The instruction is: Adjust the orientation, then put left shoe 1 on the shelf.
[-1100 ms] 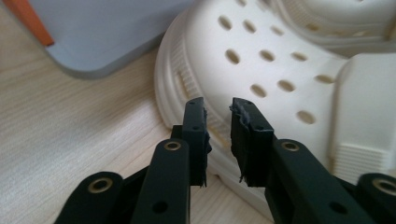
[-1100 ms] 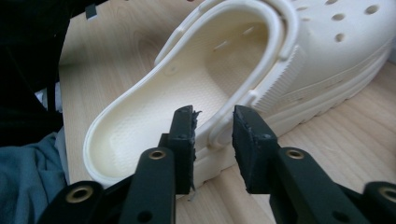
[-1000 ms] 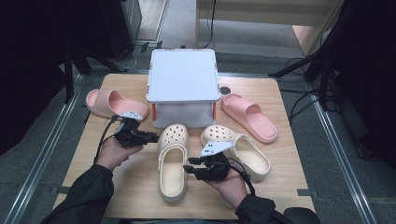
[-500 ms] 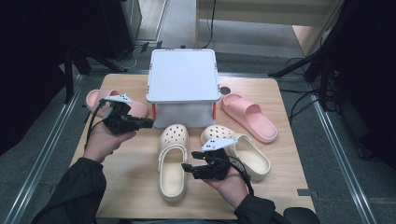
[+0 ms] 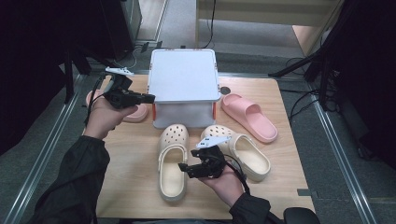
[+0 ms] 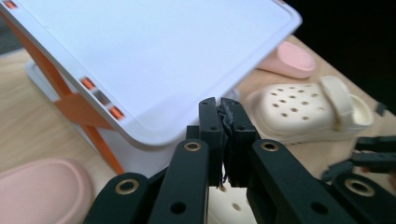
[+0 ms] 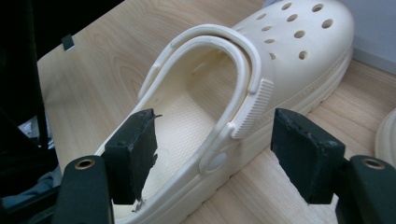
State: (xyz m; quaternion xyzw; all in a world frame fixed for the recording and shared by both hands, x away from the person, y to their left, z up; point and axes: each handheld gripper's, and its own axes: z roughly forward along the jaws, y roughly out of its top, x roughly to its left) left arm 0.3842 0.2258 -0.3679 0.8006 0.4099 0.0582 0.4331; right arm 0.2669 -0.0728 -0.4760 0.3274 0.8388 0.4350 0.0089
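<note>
Jaws of the right gripper [image 5: 186, 167] straddle the cream clog's [image 7: 261, 84] side, wide apart; left gripper [image 6: 222, 116] jaws, just closing, meet empty beside the white box [image 5: 184, 77].

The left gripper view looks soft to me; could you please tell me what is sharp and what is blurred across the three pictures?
Left gripper view: the shut fingers are fairly sharp, the white box and clog behind soft. Right gripper view: cream clog crisp. High view: evenly lit, dark surroundings.

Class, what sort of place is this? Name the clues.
Probably a lab recording station: a wooden table between metal rails, cables on the floor, and stand legs around it.
</note>
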